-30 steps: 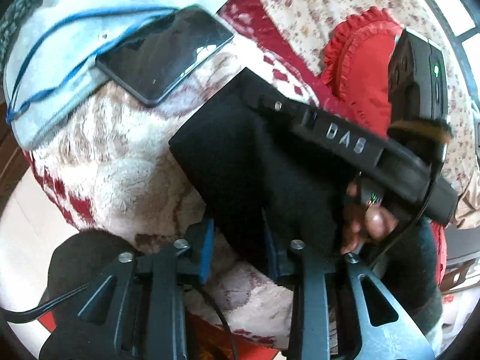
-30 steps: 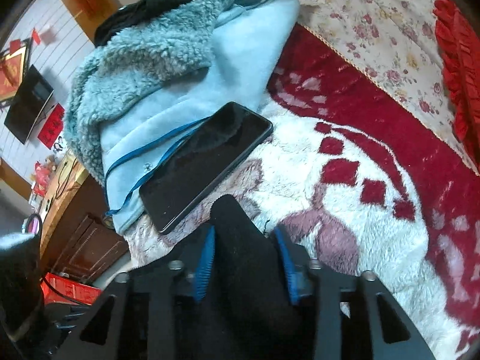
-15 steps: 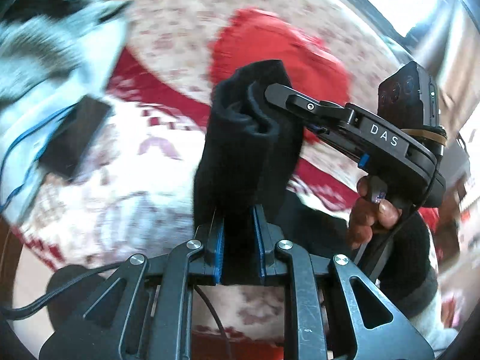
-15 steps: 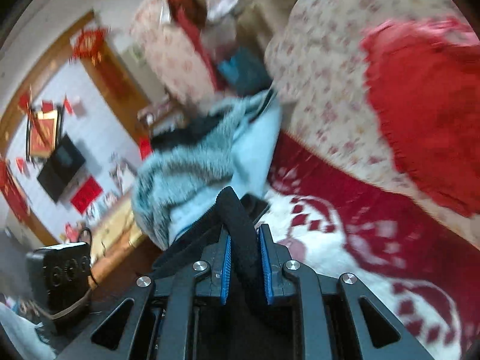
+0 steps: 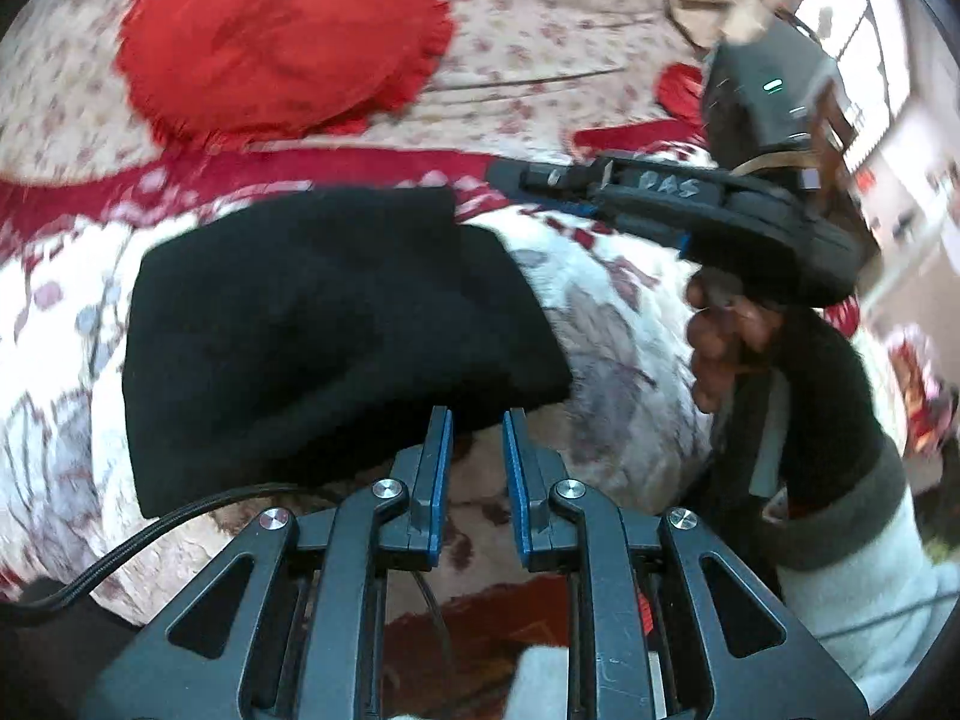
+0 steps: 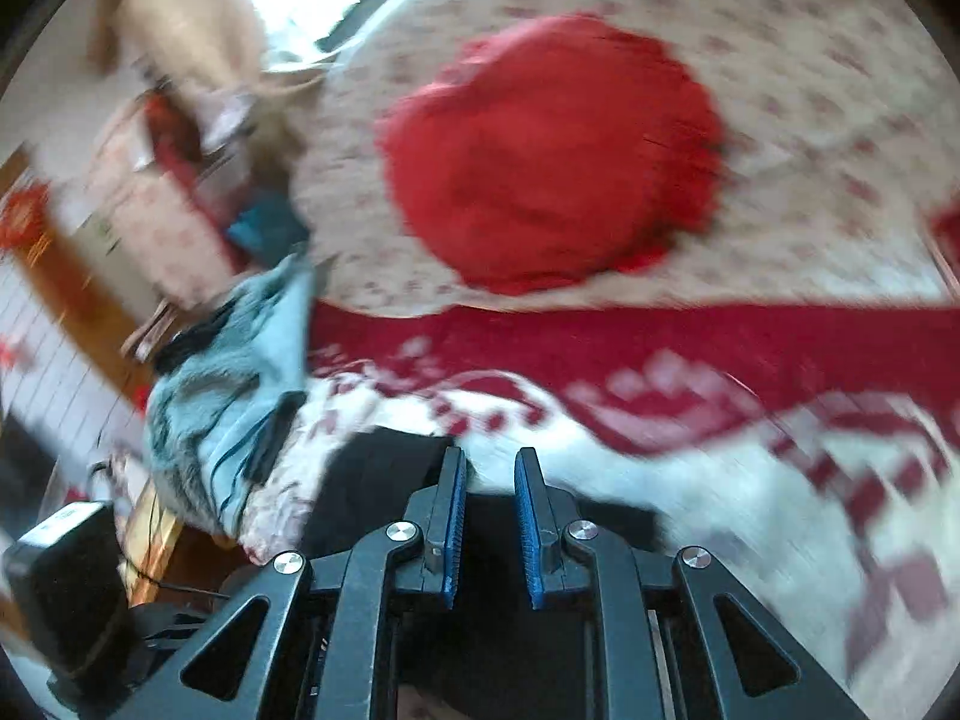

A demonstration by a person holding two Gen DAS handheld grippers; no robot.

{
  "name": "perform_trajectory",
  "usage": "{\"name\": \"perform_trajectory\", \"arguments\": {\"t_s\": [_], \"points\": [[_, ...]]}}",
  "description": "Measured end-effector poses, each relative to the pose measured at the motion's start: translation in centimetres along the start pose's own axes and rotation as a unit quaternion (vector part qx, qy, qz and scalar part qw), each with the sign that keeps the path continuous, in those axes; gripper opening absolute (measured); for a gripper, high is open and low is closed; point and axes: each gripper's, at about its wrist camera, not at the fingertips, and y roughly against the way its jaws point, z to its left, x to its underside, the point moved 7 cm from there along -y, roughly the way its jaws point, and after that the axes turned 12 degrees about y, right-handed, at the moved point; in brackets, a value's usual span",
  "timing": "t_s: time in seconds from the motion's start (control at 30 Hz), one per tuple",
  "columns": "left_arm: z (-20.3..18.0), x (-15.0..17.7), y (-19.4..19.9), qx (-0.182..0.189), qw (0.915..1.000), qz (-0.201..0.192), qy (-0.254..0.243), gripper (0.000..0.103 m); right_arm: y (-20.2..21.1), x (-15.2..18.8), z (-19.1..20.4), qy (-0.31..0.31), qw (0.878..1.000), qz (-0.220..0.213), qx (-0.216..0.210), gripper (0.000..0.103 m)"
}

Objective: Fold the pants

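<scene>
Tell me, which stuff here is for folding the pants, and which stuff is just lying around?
For the job:
- black pants, already folded into a bundle
- white and red blanket they lie on

Just lying about:
- red cushion
- light blue fleecy jacket, off to one side of the blanket
- flowery cover behind the cushion

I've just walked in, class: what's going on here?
A person with a gripper in each hand is folding black pants on a red-and-white blanket. The pants lie in a flat folded bundle. The left gripper has just been closing, tips at the near edge; whether it pinches cloth is unclear. The right gripper has just been opening slightly, nothing between its tips.
</scene>
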Motion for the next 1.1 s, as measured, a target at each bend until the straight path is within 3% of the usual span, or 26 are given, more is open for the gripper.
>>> {"name": "perform_trajectory", "arguments": {"t_s": [0.07, 0.1, 0.13, 0.23, 0.37, 0.47, 0.57, 0.6, 0.67, 0.83, 0.93, 1.1], "points": [[-0.8, 0.1, 1.2, -0.003, 0.9998, -0.012, -0.017, 0.016, 1.0, 0.8, -1.7, -0.04, 0.999, -0.01, -0.002, 0.03], [-0.9, 0.1, 1.8, -0.004, 0.9997, -0.017, -0.02, 0.016, 1.3, 1.2, -2.2, -0.058, 0.998, -0.012, -0.006, 0.044], [-0.9, -0.2, 2.1, -0.005, 0.9996, -0.02, -0.019, 0.016, 1.6, 1.5, -2.5, -0.077, 0.997, -0.013, -0.016, 0.047], [0.7, -0.9, 3.4, -0.023, 0.999, -0.038, -0.005, 0.016, 1.5, 2.2, -1.1, -0.092, 0.994, -0.015, -0.054, 0.048], [4.9, -1.8, 3.9, -0.067, 0.9953, -0.059, 0.037, 0.016, -1.1, 2.8, 1.6, -0.065, 0.995, 0.022, -0.067, 0.049], [8.1, -1.5, 3.4, -0.099, 0.9903, -0.064, 0.074, 0.023, -3.8, 3.9, 2.4, -0.054, 0.996, 0.058, -0.048, 0.05], [10.9, -0.7, 2.2, -0.125, 0.9852, -0.052, 0.105, 0.023, -5.0, 4.2, 3.0, -0.038, 0.997, 0.054, -0.032, 0.052], [11.6, -0.4, 1.6, -0.128, 0.9841, -0.045, 0.115, 0.023, -5.1, 4.0, 3.5, -0.024, 0.998, 0.052, -0.028, 0.05], [12.2, -0.3, 1.1, -0.134, 0.9819, -0.04, 0.127, 0.023, -5.4, 3.8, 4.4, -0.015, 0.997, 0.051, -0.054, 0.036], [12.2, -1.2, 1.3, -0.128, 0.9793, -0.047, 0.15, 0.023, -3.9, 2.5, 5.2, 0.02, 0.999, 0.018, -0.038, 0.011], [11.6, -2.4, 1.9, -0.127, 0.9792, -0.062, 0.146, 0.023, -2.0, 1.2, 5.3, 0.035, 0.999, -0.004, -0.035, 0.009], [10.5, -3.6, 1.8, -0.117, 0.9806, -0.065, 0.144, 0.023, -1.2, 1.3, 5.8, 0.067, 0.997, 0.012, -0.019, 0.009]]}}
